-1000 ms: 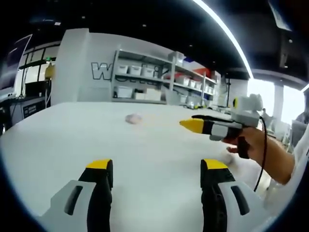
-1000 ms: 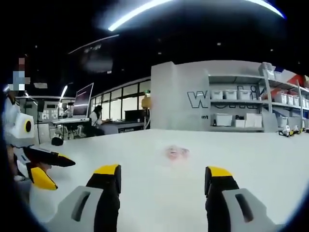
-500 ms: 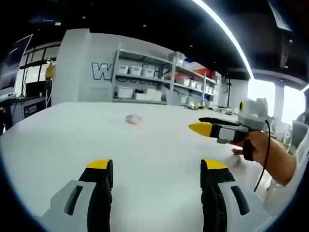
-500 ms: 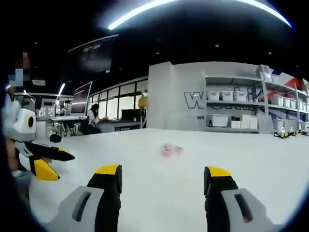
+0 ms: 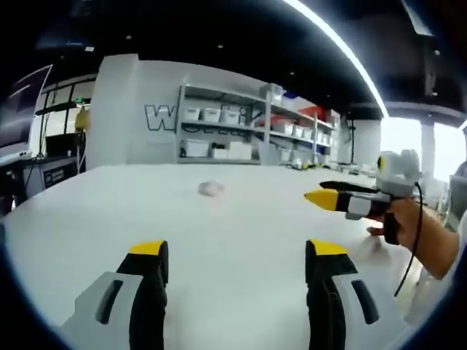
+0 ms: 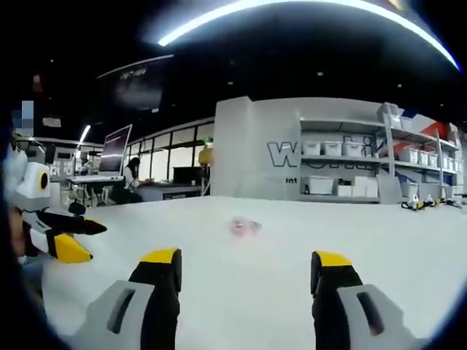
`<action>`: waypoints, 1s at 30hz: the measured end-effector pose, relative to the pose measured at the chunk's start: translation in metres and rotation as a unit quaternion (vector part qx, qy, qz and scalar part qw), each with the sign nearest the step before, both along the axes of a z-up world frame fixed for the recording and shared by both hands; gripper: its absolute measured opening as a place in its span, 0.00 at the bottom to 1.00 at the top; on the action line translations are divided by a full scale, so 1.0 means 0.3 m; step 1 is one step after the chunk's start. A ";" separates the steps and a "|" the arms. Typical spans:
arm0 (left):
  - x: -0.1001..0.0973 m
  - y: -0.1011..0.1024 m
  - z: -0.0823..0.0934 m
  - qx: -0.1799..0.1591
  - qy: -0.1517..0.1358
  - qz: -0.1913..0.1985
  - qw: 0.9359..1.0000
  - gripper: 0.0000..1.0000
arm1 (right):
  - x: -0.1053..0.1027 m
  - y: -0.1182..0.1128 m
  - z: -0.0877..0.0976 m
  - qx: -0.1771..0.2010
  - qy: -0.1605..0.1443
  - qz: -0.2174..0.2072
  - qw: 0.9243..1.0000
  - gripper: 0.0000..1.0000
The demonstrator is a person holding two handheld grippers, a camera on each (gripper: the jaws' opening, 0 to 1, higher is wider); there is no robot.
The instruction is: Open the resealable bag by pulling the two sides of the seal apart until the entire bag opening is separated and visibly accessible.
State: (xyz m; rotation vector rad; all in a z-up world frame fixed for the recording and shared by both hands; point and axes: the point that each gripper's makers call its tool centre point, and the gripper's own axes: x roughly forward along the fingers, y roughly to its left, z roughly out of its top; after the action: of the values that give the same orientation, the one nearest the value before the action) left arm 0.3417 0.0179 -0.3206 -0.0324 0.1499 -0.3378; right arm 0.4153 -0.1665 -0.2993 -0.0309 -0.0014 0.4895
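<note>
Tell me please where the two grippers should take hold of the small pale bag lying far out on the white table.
The small pale crumpled bag is too small and blurred to show its seal. Probably grip the two sides of its top edge, one gripper each, coming from opposite sides. Both the left gripper and right gripper are open and well short of it.
</note>
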 end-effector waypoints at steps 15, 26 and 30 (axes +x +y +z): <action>0.043 0.115 0.058 0.047 -0.046 0.077 0.995 1.00 | 0.020 -0.118 0.026 -0.036 -0.005 -0.069 0.997 0.99; 0.044 0.124 0.019 0.063 -0.024 0.085 0.994 1.00 | 0.011 -0.129 0.042 -0.094 -0.021 -0.078 0.992 1.00; 0.044 0.134 0.033 0.069 -0.029 0.090 0.993 1.00 | 0.021 -0.135 0.043 -0.094 -0.017 -0.079 0.992 1.00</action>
State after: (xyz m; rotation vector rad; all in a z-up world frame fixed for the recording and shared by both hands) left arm 0.3549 0.0582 -0.3107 0.1006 0.1110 -0.1485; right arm 0.4217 -0.2071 -0.2863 -0.2216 0.0145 0.3290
